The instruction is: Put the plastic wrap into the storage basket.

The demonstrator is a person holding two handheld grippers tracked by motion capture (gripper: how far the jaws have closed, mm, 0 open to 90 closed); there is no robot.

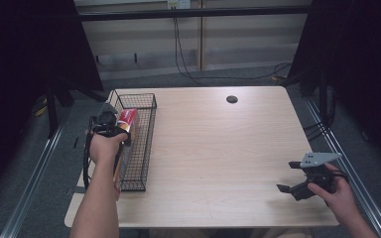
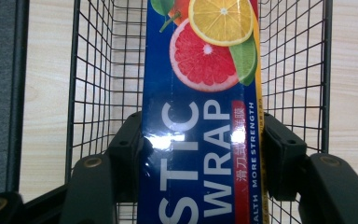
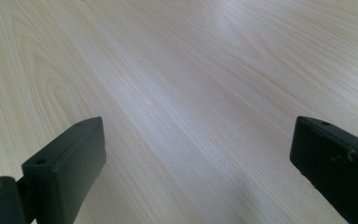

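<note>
Plastic wrap box point(image 2: 200, 116) (label cropped), pinched by left gripper point(image 2: 200, 154); right gripper point(image 3: 198, 158) spread.

The wire basket point(image 1: 138, 144) runs along the table's point(image 1: 218, 148) left edge, and the plastic wrap box point(image 2: 200, 116) takes up its middle, leaving narrow gaps to the mesh walls on either side. Right of the basket, bare wood stretches across. The right gripper point(image 1: 288, 176) sits near the table's right front corner, jaws wide apart.

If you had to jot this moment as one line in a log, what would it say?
left gripper: shut on plastic wrap box, over wire basket | right gripper: open, holding nothing, low over the table
</note>
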